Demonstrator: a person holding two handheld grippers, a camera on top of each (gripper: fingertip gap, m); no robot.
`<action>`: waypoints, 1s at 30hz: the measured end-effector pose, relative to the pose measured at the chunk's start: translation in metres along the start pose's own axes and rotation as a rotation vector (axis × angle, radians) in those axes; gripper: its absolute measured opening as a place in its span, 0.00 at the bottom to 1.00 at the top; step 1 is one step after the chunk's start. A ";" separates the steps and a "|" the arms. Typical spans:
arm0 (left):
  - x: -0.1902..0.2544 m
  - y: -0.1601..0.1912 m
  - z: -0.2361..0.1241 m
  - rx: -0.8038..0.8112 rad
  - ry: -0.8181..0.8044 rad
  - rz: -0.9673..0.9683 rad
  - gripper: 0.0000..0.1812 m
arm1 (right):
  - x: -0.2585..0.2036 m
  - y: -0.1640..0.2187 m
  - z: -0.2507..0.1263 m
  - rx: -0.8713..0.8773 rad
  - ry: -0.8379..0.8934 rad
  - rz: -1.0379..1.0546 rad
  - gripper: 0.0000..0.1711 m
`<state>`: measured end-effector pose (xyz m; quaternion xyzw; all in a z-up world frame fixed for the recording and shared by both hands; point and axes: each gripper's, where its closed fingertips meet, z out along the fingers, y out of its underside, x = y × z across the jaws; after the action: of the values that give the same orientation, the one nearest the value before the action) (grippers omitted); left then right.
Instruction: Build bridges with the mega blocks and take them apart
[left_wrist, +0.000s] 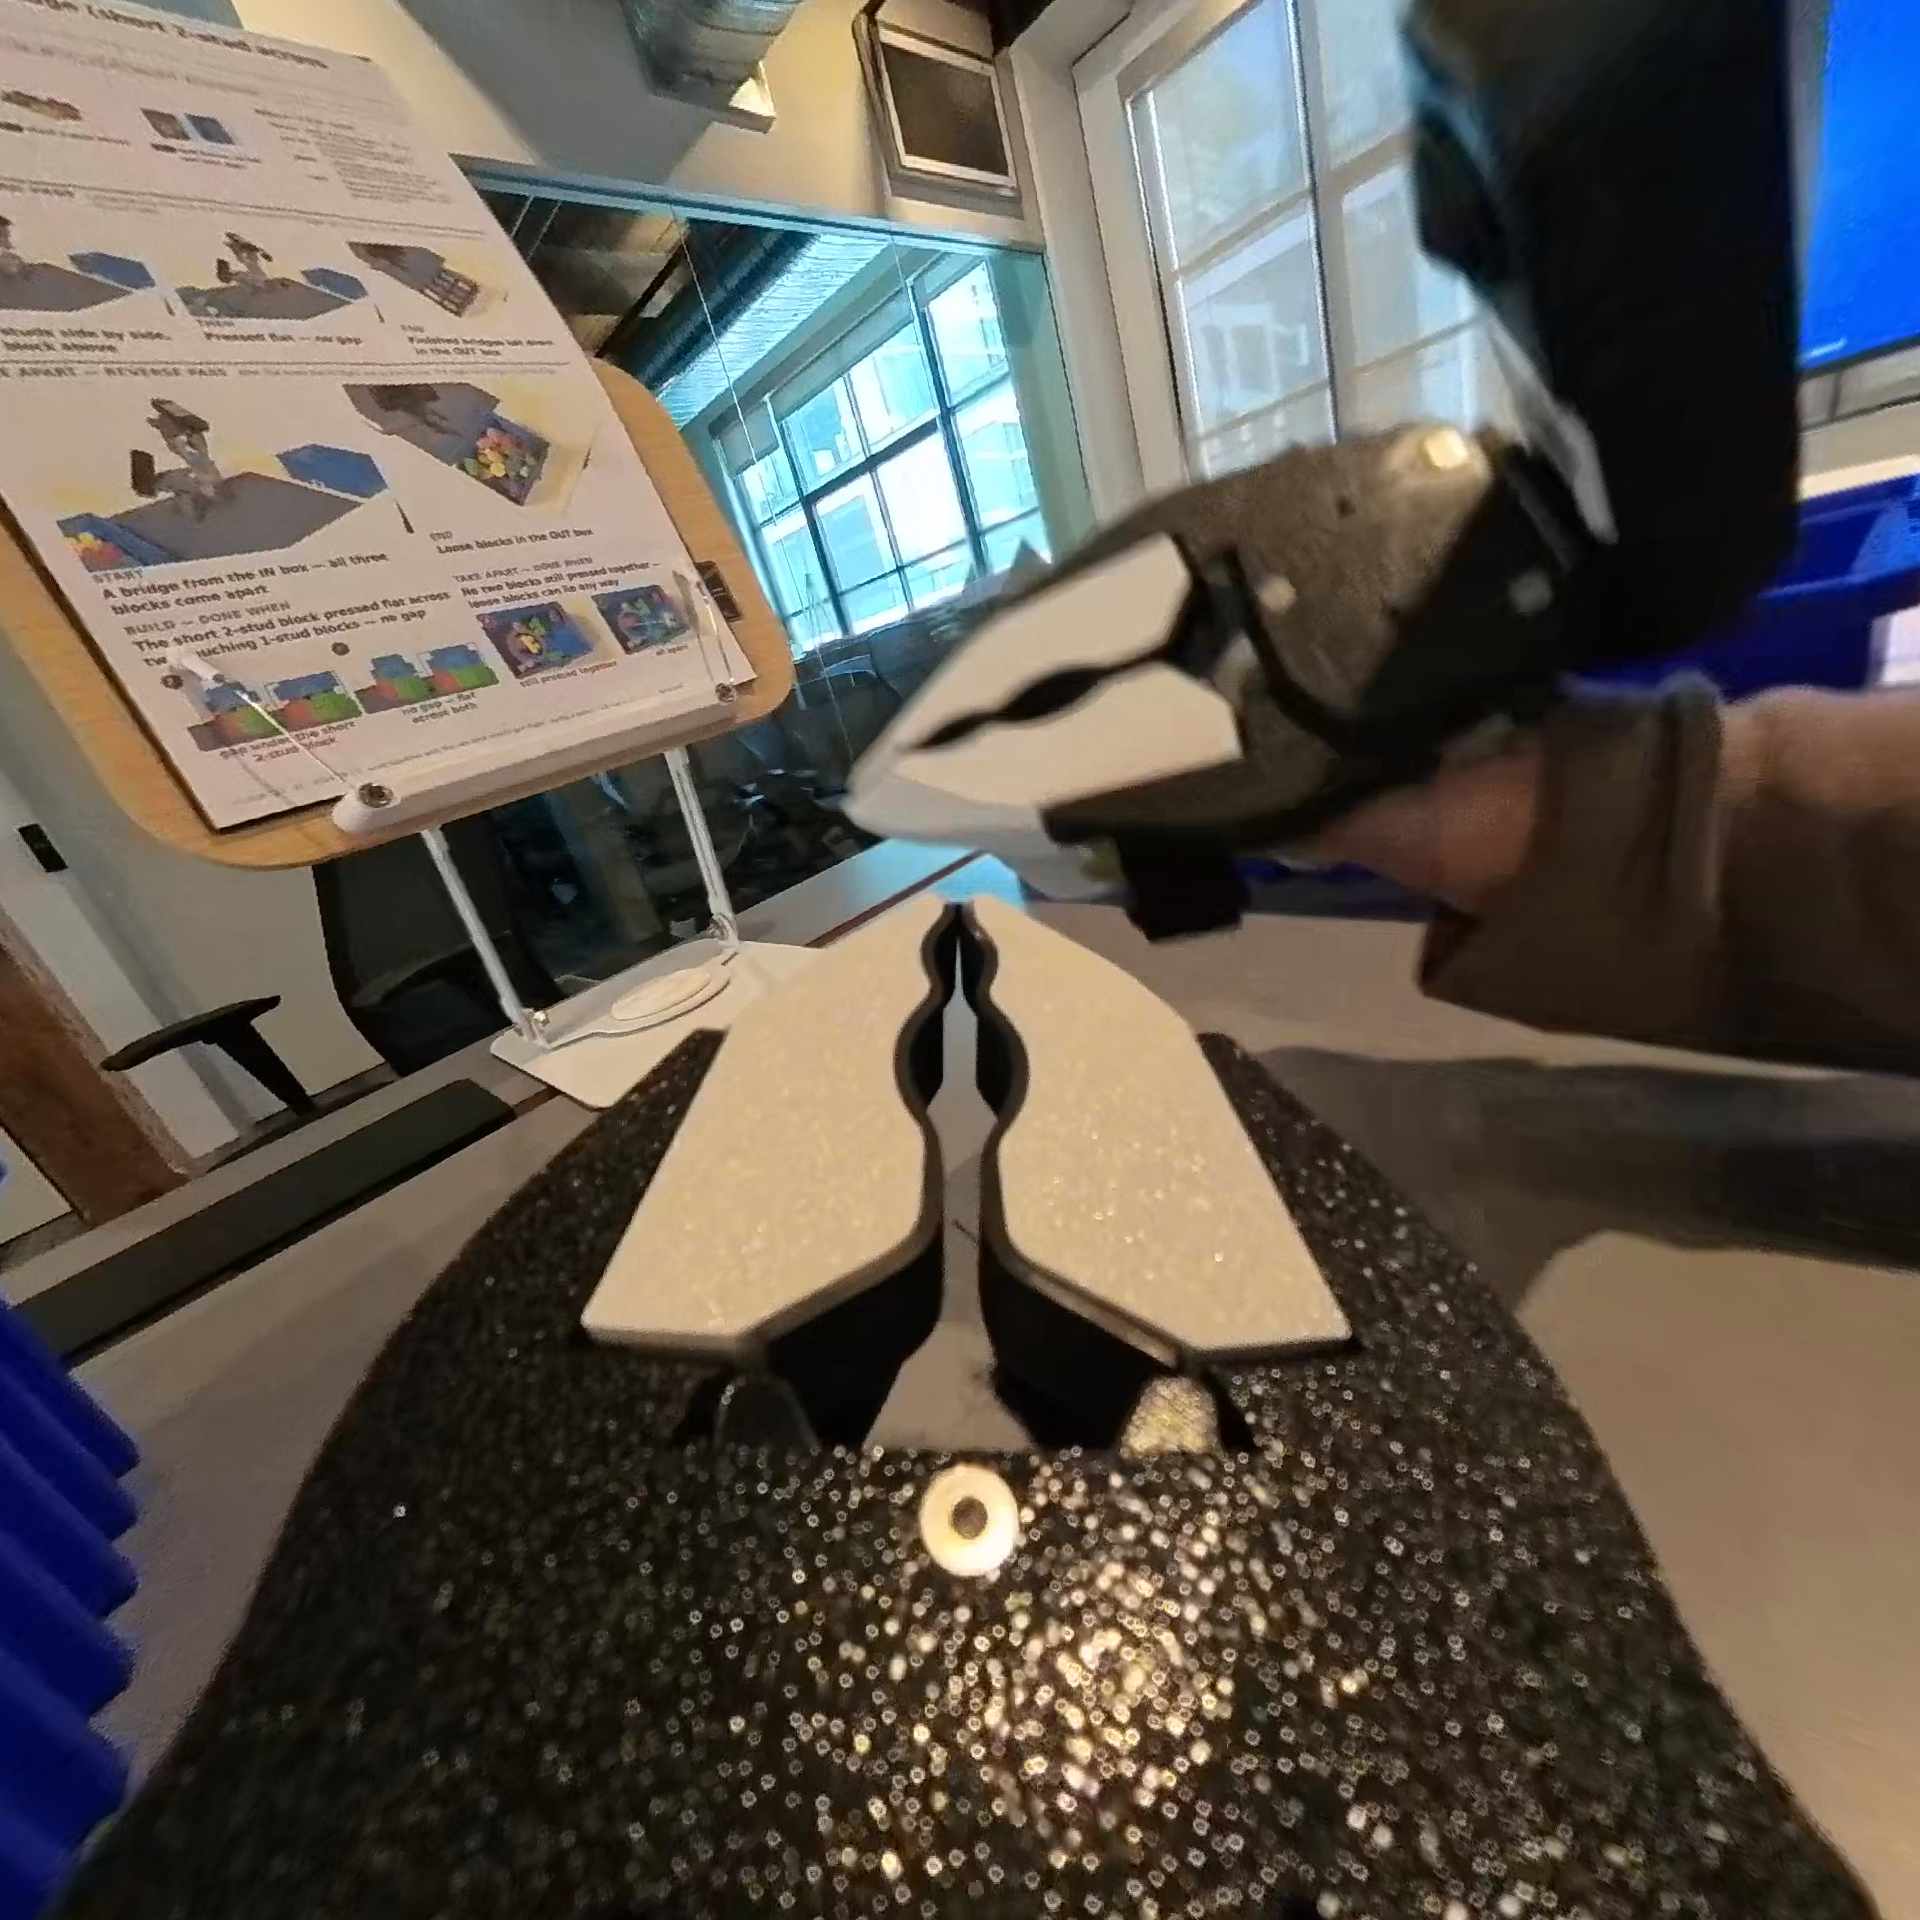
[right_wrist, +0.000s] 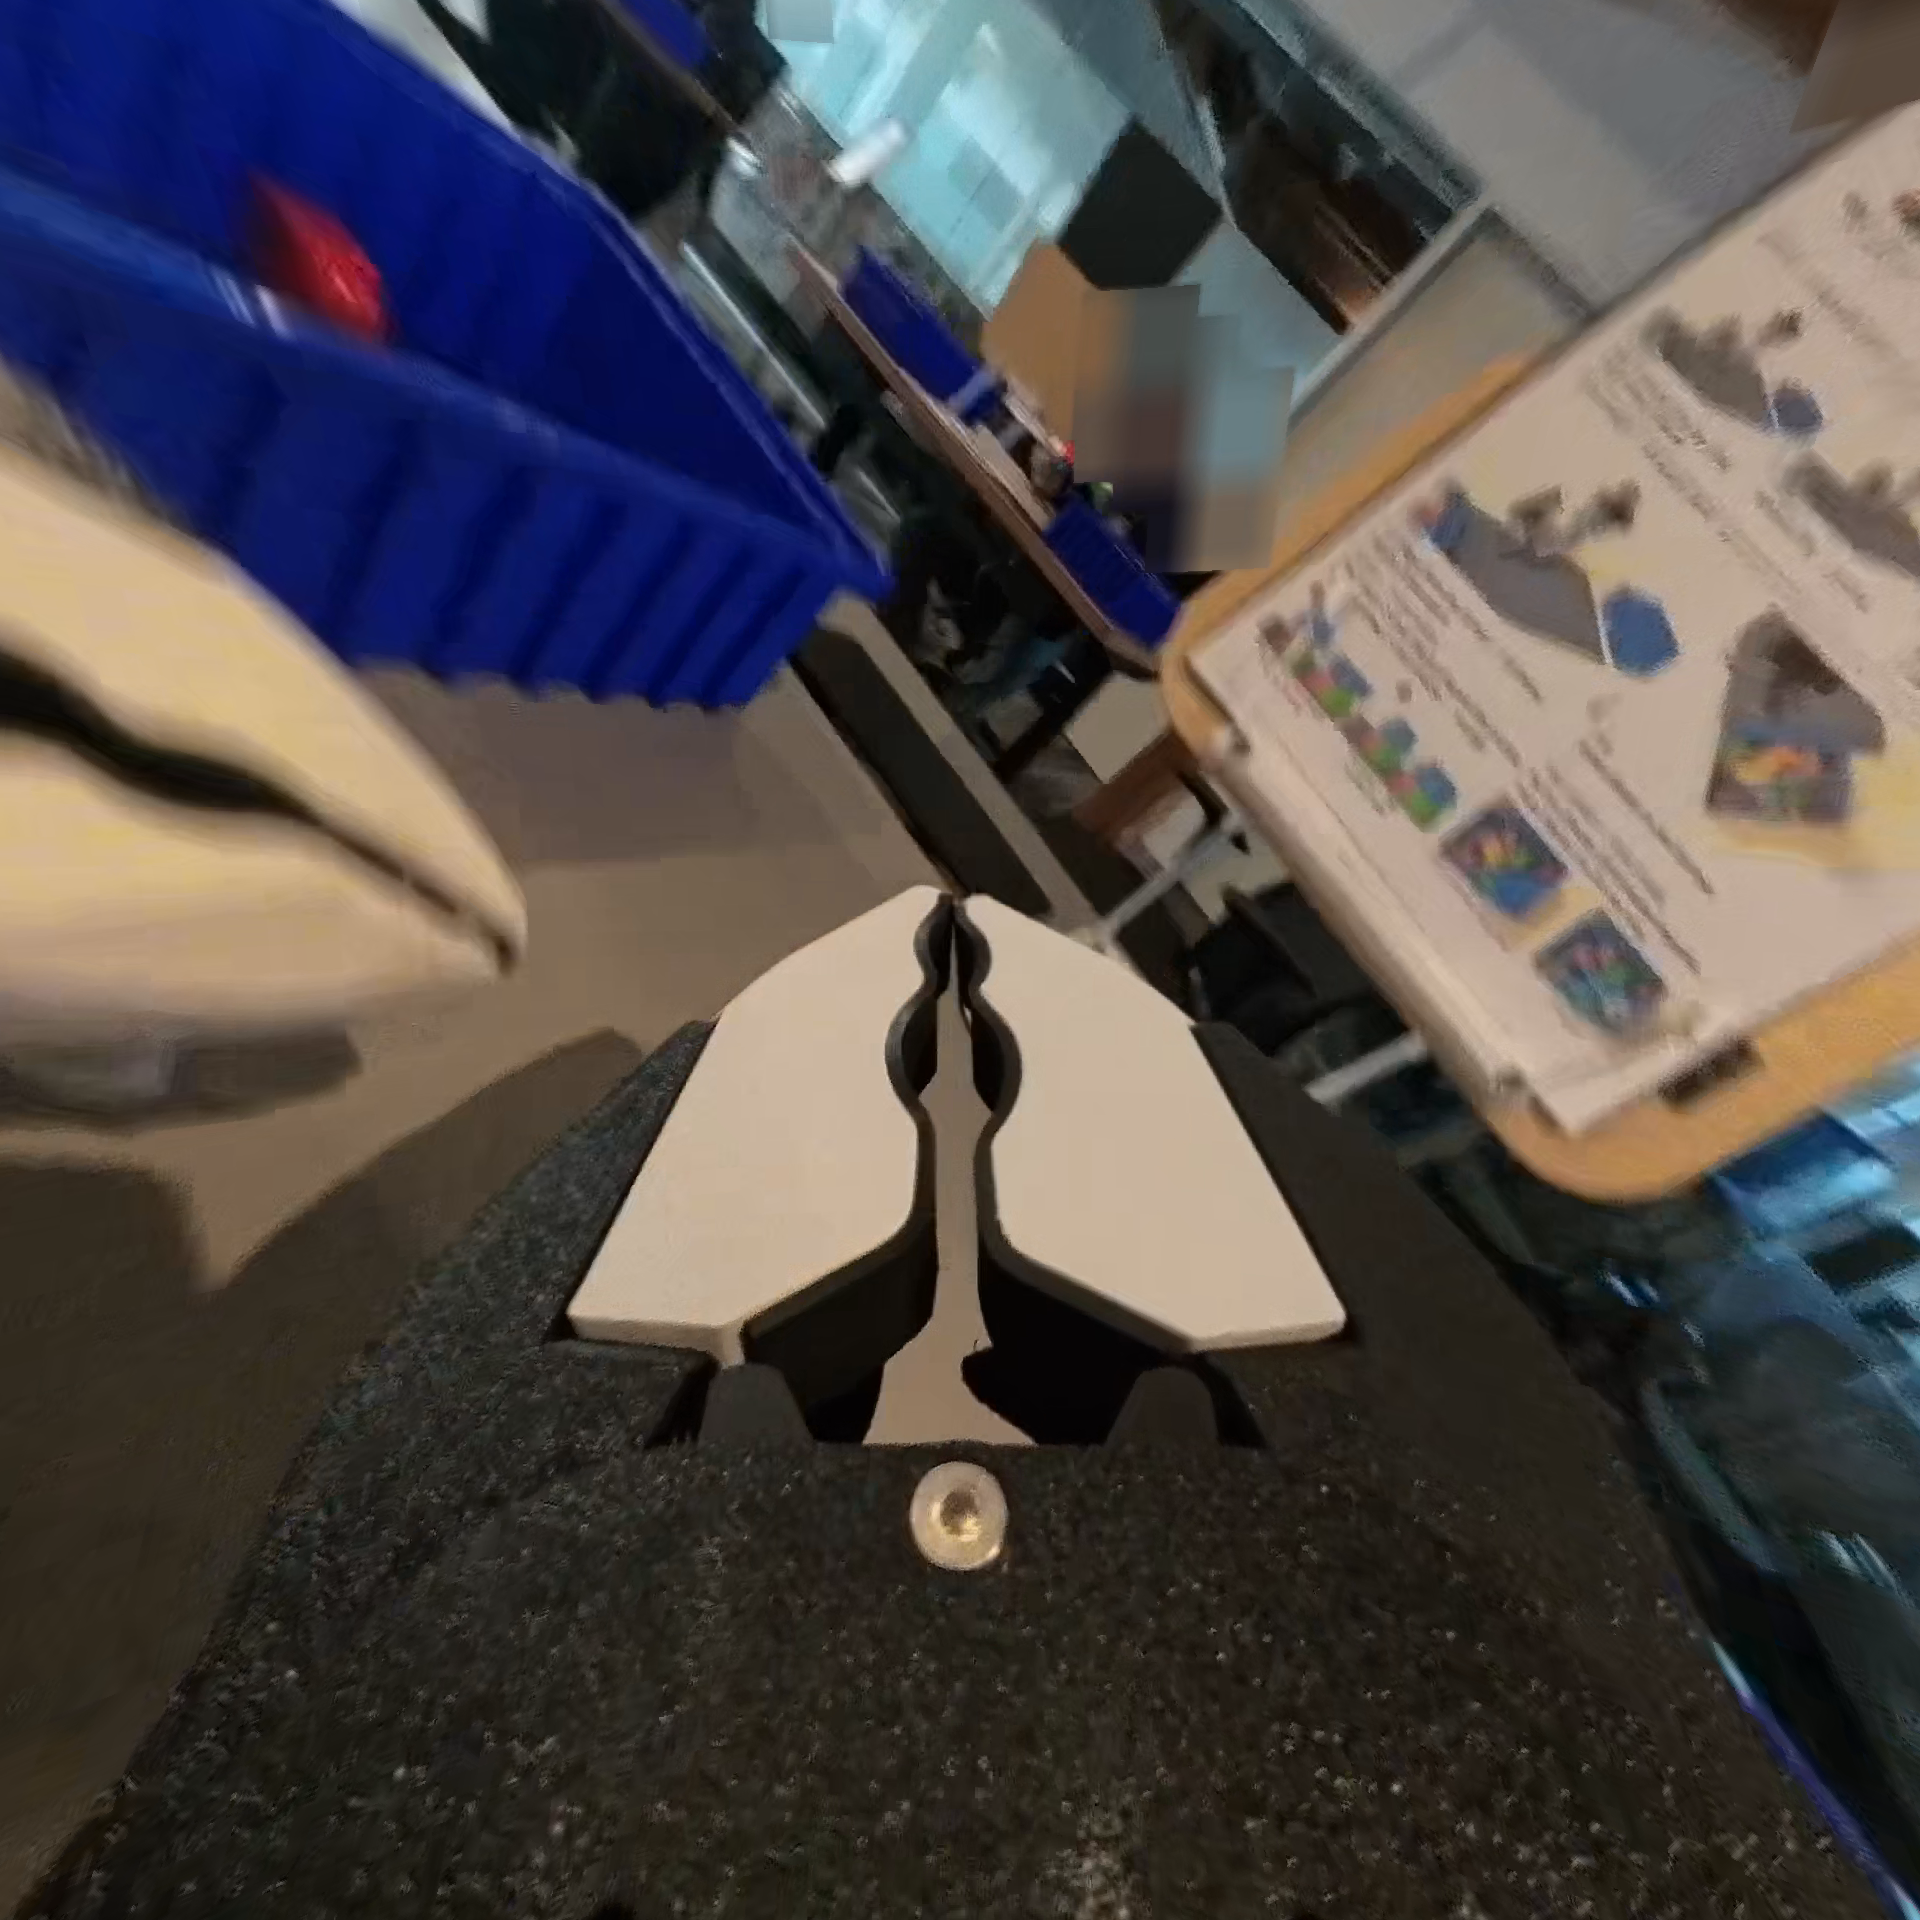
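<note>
My left gripper (left_wrist: 958, 914) is shut, its white fingertips touching with nothing between them, held above the grey table (left_wrist: 1714, 1403). My right gripper (right_wrist: 954, 906) is also shut and empty. In the left wrist view the right gripper (left_wrist: 868, 795) hangs above and to the right of the left one, held by a hand in a brown sleeve (left_wrist: 1621, 883). In the right wrist view the left gripper (right_wrist: 499, 925) shows blurred at the left edge. A red block (right_wrist: 327, 275) lies in a blue bin (right_wrist: 499, 499) at the upper left. No other blocks show.
An instruction sheet on a wooden board (left_wrist: 343, 499) stands on a clear stand at the table's far side; it also shows in the right wrist view (right_wrist: 1558, 748). A blue bin edge (left_wrist: 52, 1507) is at my lower left, another blue bin (left_wrist: 1849, 582) at the right. Windows and office chairs lie behind. Left tips to right tips: about 7 centimeters.
</note>
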<state>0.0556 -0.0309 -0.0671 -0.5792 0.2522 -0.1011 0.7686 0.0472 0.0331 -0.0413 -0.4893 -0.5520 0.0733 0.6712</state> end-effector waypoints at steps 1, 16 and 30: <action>0.000 -0.001 0.000 0.011 0.008 -0.009 0.00 | -0.001 -0.024 0.005 0.044 -0.058 -0.001 0.00; 0.003 -0.004 -0.005 0.034 0.033 -0.007 0.00 | -0.242 -0.175 0.066 -0.182 -1.461 -0.373 0.23; 0.007 -0.005 -0.006 0.039 0.054 0.011 0.00 | -0.329 -0.141 0.063 -0.744 -1.795 -0.286 0.31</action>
<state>0.0589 -0.0409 -0.0660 -0.5600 0.2737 -0.1174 0.7731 -0.1914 -0.2127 -0.1629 -0.3606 -0.8990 0.1573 -0.1921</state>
